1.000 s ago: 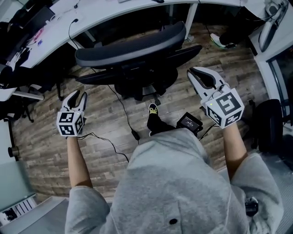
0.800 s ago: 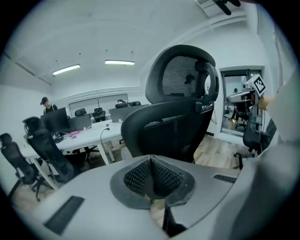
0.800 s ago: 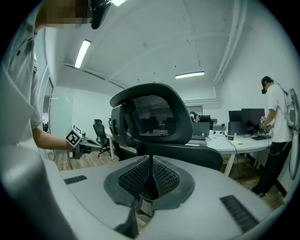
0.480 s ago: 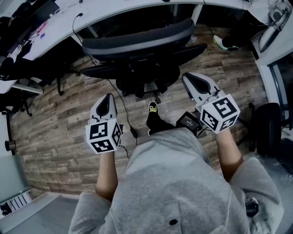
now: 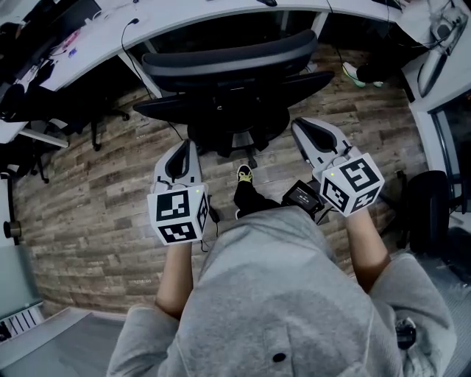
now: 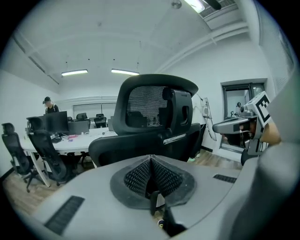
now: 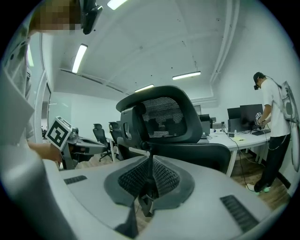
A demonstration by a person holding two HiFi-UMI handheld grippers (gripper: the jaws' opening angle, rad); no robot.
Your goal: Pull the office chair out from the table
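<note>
Head view: a person in a grey sweatshirt [image 5: 280, 294] stands on a wood-plank floor [image 5: 81, 213] and faces a curved white table [image 5: 184, 16], with a gripper in each hand.
Left gripper [image 5: 183, 146]: points toward the chair and stops short of it. Its fingers are pressed together with nothing between them.
Office chair [image 5: 228, 74]: black, with its backrest toward the person, and pushed close against the table's edge. It stands ahead of both grippers, and neither touches it.
Shoe [image 5: 244, 174]: planted on the floor just behind the chair's base, between the two grippers.
Right gripper [image 5: 302, 127]: level with the left one and near the chair's armrest, but apart from it. Its fingers are closed and empty.
Left gripper view: the chair's mesh headrest fills the middle. A worker [image 6: 48, 105] stands among desks at far left.
Right gripper view: the headrest rises beyond the closed fingers. A standing figure [image 7: 274, 126] leans over a desk at far right.
</note>
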